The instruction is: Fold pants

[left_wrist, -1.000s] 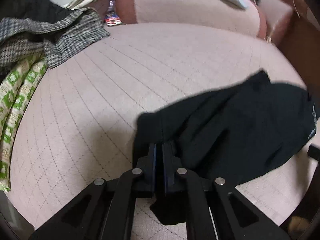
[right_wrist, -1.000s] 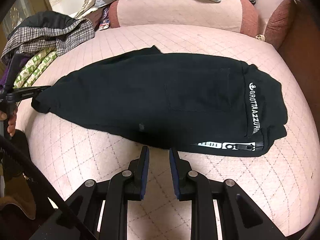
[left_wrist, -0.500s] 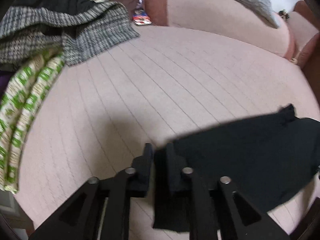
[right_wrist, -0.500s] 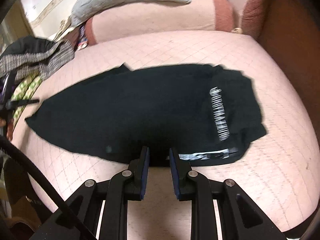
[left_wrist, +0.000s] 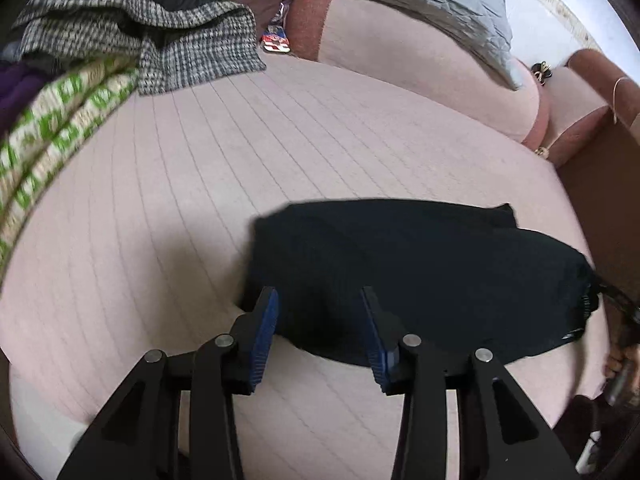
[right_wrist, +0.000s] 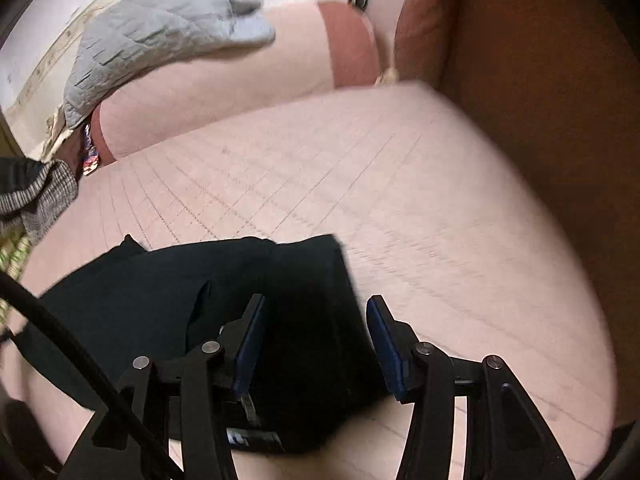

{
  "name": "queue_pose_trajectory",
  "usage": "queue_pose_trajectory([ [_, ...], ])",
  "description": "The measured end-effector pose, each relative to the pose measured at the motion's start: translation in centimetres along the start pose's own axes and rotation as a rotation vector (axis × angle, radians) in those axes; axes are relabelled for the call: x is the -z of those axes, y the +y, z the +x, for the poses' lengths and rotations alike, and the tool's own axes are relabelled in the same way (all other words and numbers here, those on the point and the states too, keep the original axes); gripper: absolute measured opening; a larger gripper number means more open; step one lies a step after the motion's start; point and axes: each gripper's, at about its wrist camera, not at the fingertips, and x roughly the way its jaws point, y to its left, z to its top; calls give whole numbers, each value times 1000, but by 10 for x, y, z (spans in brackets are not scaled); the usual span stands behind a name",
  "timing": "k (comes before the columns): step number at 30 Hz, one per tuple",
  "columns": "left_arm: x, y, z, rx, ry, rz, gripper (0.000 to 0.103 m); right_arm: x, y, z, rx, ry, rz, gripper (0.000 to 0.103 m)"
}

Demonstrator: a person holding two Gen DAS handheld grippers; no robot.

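Black pants [left_wrist: 420, 272] lie flat on the pink quilted cushion [left_wrist: 280, 152], white print showing at their right end. My left gripper [left_wrist: 319, 306] hovers over their left end. Its jaws are opening and its blue pads [left_wrist: 266, 320] stand clear of the cloth below. In the right wrist view the pants [right_wrist: 168, 304] fill the lower left. My right gripper [right_wrist: 316, 316] hangs over their right end, jaws opening, with dark cloth under the gap but not pinched. A person's hand [left_wrist: 618, 364] shows at the right edge of the left wrist view.
A houndstooth garment [left_wrist: 160, 40] and a green-and-white patterned cloth [left_wrist: 52, 132] are heaped at the back left. A grey quilted blanket [left_wrist: 420, 4] drapes over the pink bolster [left_wrist: 400, 64] behind. A brown wooden panel [right_wrist: 540, 100] borders the cushion on the right.
My left gripper, shut on the pants' end before, has let go and opened; the cloth now lies on the cushion. My right gripper moved over the pants' right end and opened wider.
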Motion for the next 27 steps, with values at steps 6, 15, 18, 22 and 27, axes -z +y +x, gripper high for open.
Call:
queue_pose_trajectory([
  [6,16,-32,-3,-17,13,19,40,-5,-6,9,-26,24,54,5],
  [15,20,-52,0,5,34,16,43,12,-36,11,149,102,113,28],
  [18,17,-63,4,28,27,38,44,9,-39,-9,156,54,112,42],
  [22,12,-80,21,50,11,87,52,7,-38,-49,194,-65,145,43],
  [27,16,-83,56,40,57,111,52,-6,12,-56,-52,-90,88,43],
])
